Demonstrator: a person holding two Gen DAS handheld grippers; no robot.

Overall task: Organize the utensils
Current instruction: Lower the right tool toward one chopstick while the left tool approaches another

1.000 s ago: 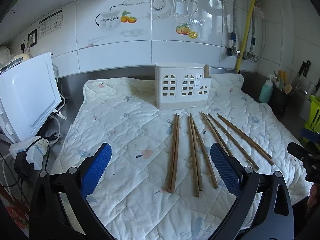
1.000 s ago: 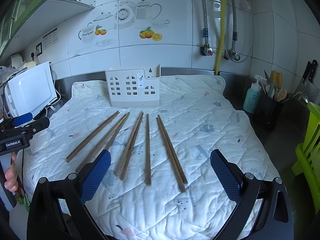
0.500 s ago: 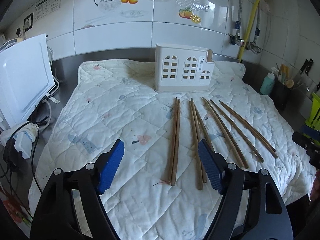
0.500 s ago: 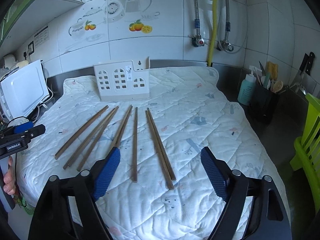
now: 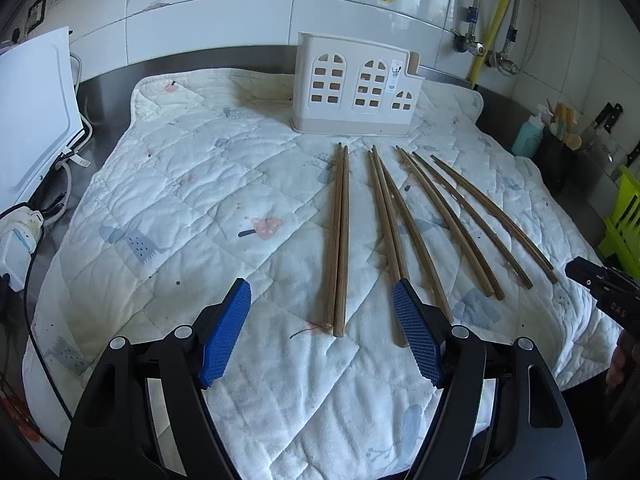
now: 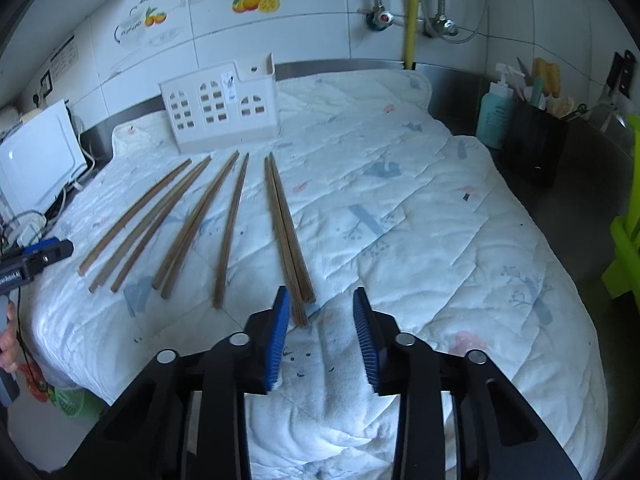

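A quilted white mat (image 5: 208, 216) covers most of the steel counter (image 6: 576, 208), and its near edge hangs over the front while its far edge stops just short of the tiled wall (image 5: 208, 24). The chopsticks (image 5: 338, 236) lie spread in a fan across the middle of the mat, thin ends toward the white plastic holder (image 5: 354, 88) that stands upright near the mat's far edge, with a bare strip of mat between it and the sticks. The left gripper (image 5: 322, 320) hangs low over the near part of the mat with its blue fingers well apart; the thick ends of the leftmost pair lie in line between them, untouched, and its right pad (image 5: 416, 336) covers the near ends of the next pair. To its left the mat is free all the way to its side edge, past which a white appliance (image 5: 32, 112) and cables (image 5: 52, 208) crowd the counter. The right gripper (image 6: 322, 330) is closing, its fingers narrowed but with a clear gap and only mat between them; the thick ends of the rightmost pair (image 6: 286, 232) sit just ahead of its left pad (image 6: 278, 340). Right of that pair the mat is bare out to its edge, then steel counter, a green bottle (image 6: 496, 116), a black caddy (image 6: 536, 140) and a lime-green rack (image 6: 628, 232) at the rim.
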